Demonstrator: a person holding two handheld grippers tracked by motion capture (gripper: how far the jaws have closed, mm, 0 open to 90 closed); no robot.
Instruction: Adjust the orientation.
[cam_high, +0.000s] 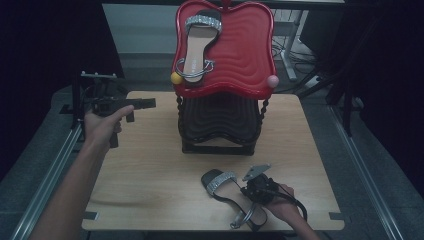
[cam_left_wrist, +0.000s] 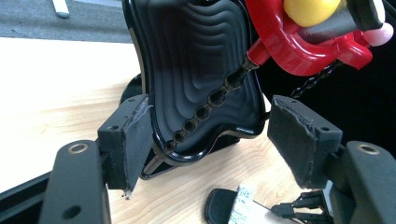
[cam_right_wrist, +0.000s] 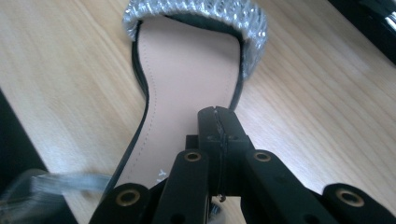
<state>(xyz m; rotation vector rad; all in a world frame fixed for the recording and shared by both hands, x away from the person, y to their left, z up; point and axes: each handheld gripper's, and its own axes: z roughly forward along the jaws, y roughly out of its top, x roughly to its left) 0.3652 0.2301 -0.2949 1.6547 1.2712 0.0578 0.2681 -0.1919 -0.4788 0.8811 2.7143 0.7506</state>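
Note:
A black sandal (cam_high: 222, 187) with a sparkly silver toe strap (cam_right_wrist: 196, 9) lies on the wooden table (cam_high: 150, 170) near its front edge. My right gripper (cam_high: 251, 192) hovers over the middle of it. In the right gripper view its jaws (cam_right_wrist: 217, 122) are pressed together above the tan insole (cam_right_wrist: 187, 79), with nothing seen between the pads. A matching sandal (cam_high: 200, 42) lies on the red top tray (cam_high: 245, 50) of a two-tier stand. At the table's left, my left gripper (cam_high: 149, 103) is held level and open, pointing at the stand. Between its pads (cam_left_wrist: 210, 135) I see the black lower tray (cam_left_wrist: 196, 60).
The stand's black lower tray (cam_high: 220, 117) sits mid-table under the red one. A yellow ball (cam_high: 176, 78) and a pink ball (cam_high: 272, 81) mark the red tray's front corners. Bare wood lies between the stand and my left hand. Dark floor and metal rails surround the table.

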